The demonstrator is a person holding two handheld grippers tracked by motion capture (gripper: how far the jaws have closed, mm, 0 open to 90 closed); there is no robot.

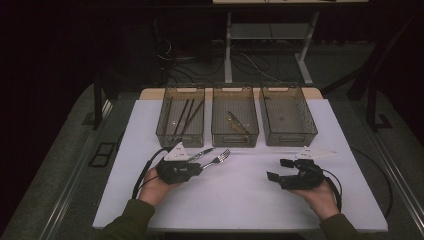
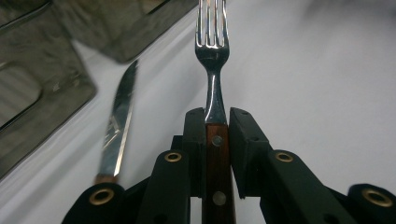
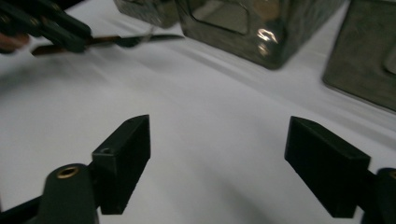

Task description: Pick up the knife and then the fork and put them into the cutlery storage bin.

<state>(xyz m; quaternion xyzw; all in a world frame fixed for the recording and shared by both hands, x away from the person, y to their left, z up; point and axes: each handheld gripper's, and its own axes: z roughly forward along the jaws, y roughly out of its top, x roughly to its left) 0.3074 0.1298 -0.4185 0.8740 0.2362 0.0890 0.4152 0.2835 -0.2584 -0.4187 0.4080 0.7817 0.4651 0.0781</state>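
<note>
Wood-handled fork (image 2: 212,56) is clamped in the left tool (image 1: 196,166) just above the white surface (image 1: 240,200), not yet binned, knife (image 2: 116,130) left lying, right tool (image 1: 280,170) apart, empty.

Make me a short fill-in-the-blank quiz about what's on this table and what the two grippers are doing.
1. The left gripper is shut on the wooden handle of a ____.
2. The right gripper's fingers stand wide apart with ____ between them.
3. At the far side of the white table stand ____ bins in a row.
4. Beside the held utensil lies a ____ on the table.

Missing words: fork; nothing; three; knife
</note>
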